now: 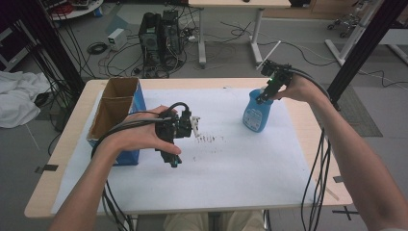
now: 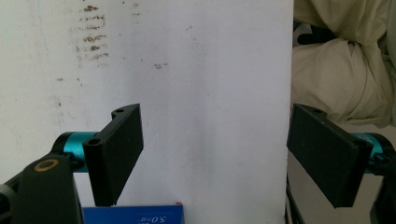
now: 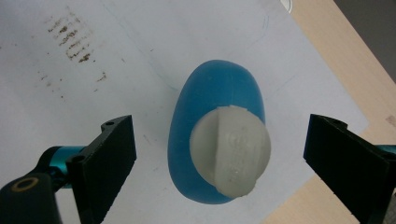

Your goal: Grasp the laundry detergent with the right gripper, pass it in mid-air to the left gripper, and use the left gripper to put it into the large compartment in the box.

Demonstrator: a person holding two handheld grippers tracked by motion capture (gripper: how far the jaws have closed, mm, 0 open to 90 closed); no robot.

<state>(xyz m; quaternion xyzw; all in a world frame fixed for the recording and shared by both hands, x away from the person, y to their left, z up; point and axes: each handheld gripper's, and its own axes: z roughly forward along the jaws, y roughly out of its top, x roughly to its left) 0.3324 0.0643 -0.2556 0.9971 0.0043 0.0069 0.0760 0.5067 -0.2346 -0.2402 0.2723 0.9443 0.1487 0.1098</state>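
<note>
Blue bottle [image 1: 257, 114] taken as landmark; stood upright on the white sheet [image 1: 231, 163], toward the far right part of it, near the sheet's right margin. Pale cap [image 3: 230, 150] seen from straight above in the right gripper view, blue shoulders spreading round it.

Right gripper [image 1: 269, 89] hung directly over the bottle's top, jaws wide apart, one on each side of the cap, neither touching. Nothing held.

Left gripper [image 1: 169, 144] hovered well left of the bottle, beside the open cardboard box [image 1: 115, 113]; jaws likewise spread, empty, over bare sheet.

Judged step: descent onto the bottle for a grasp. Best done by dropping straight, keeping the cap centred between the jaws, and closing below the cap on the neck or upper body rather than on the rounded cap itself, which looked likely to slip. Slow closing advised; a tall light bottle likely to tip if one jaw arrived first.

Room: open sheet left of the bottle, marked by a patch of brown smudges [image 1: 208, 138] between bottle and box. Bare wooden table edge [image 1: 308, 130] close on the bottle's right; less margin there. Box walls a possible snag farther left.
</note>
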